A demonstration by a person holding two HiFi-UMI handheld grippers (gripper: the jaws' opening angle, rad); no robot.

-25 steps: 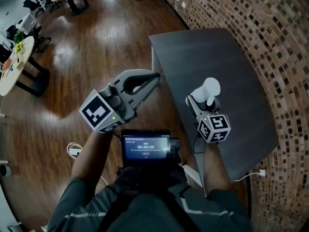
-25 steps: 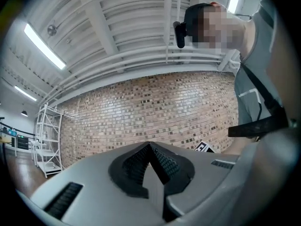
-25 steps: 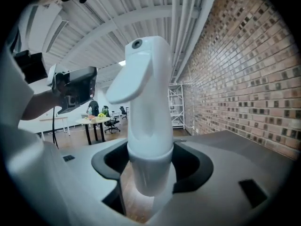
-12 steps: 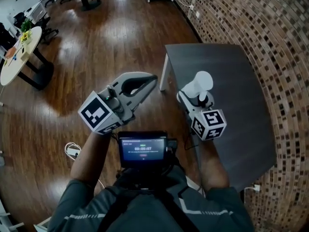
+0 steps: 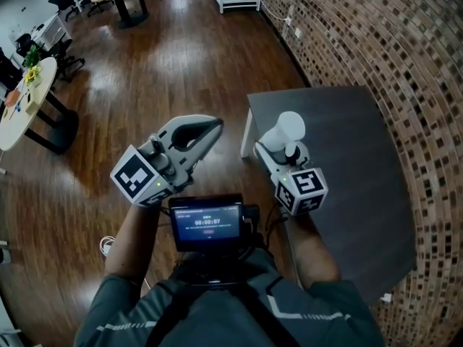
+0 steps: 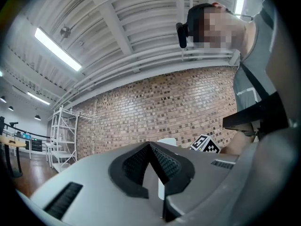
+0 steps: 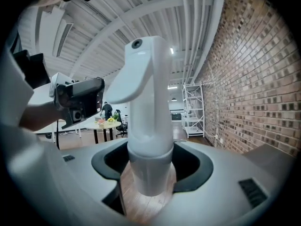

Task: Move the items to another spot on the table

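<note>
White bottle (image 7: 148, 126) sits clamped between the right gripper's (image 7: 149, 168) jaws; the left gripper's (image 6: 151, 149) jaws are closed together.

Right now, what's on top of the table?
Nothing shows on the bare table. The right gripper, shut on the white item, and the arm cover its near-left part.

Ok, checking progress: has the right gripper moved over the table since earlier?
Yes. The right gripper, shut on the white object, shifted toward the table's left edge.

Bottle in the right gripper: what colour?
White plastic bottle, clearest in the right gripper view.
</note>
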